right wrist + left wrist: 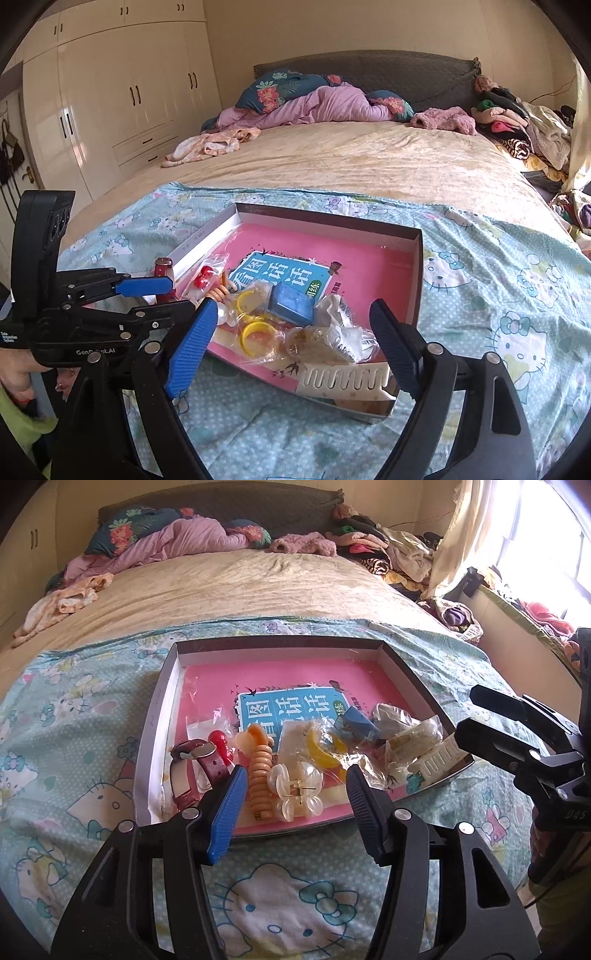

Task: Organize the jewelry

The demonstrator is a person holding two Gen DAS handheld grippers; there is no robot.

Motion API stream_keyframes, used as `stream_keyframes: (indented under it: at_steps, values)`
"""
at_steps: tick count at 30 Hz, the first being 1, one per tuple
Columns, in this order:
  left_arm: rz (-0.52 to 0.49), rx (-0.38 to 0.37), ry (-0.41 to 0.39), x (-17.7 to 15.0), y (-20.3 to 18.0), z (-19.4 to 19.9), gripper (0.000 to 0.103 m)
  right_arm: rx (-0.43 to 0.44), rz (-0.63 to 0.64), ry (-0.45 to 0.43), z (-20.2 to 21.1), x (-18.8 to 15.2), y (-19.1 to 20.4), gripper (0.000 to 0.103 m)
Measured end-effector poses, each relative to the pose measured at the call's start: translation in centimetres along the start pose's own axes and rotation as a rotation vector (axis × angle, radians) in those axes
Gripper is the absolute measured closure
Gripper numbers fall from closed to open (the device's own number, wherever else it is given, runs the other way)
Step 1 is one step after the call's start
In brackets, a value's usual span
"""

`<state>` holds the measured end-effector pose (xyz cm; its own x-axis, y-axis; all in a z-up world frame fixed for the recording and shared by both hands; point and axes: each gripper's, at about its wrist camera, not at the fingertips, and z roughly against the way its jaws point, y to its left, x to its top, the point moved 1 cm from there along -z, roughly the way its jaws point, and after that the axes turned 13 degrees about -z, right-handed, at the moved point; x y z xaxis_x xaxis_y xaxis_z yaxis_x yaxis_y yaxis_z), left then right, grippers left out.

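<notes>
- At frame centre, on the Hello Kitty sheet [110, 709], a shallow box [157, 701] holds the jewelry: pearl hair claw [295, 788], orange coil [258, 771], red watch [192, 771], yellow rings [255, 336], blue case [293, 302].
- Left gripper [295, 794], lower centre, gapes wide, holding nothing.
- Right gripper [295, 343] likewise spread, empty.

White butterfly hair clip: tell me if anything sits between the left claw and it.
Nothing visible blocks it. The left claw hangs open just above the near wall of the shallow box, and the white butterfly hair clip lies right between its fingers. The orange spiral hair tie crowds its left side.
</notes>
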<state>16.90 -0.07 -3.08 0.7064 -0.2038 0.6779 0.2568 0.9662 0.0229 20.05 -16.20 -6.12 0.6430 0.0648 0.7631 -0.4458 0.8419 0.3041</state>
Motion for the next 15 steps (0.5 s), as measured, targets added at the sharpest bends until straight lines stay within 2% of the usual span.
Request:
stream_keyframes:
  at_steps: [3, 6, 11, 13, 15]
  values:
    - [0.005, 0.011, -0.015, 0.2, 0.0, 0.9, 0.045, -0.005, 0.0, -0.025, 1.4, -0.1, 0.1, 0.011]
    - [0.006, 0.018, -0.033, 0.2, -0.2, 2.0, 0.039, -0.004, -0.001, -0.044, 2.7, -0.3, 0.3, 0.011]
    - [0.013, 0.032, -0.064, 0.1, -0.4, 4.0, 0.019, 0.002, 0.003, -0.078, 4.9, -1.0, 0.9, 0.01]
    - [0.018, 0.04, -0.077, -0.1, -0.4, 4.8, 0.011, 0.005, 0.007, -0.087, 5.6, -1.4, 1.2, 0.006]
    - [0.017, 0.06, -0.091, -0.4, -0.6, 5.7, 0.01, 0.001, 0.011, -0.103, 6.4, -1.8, 1.5, 0.004]
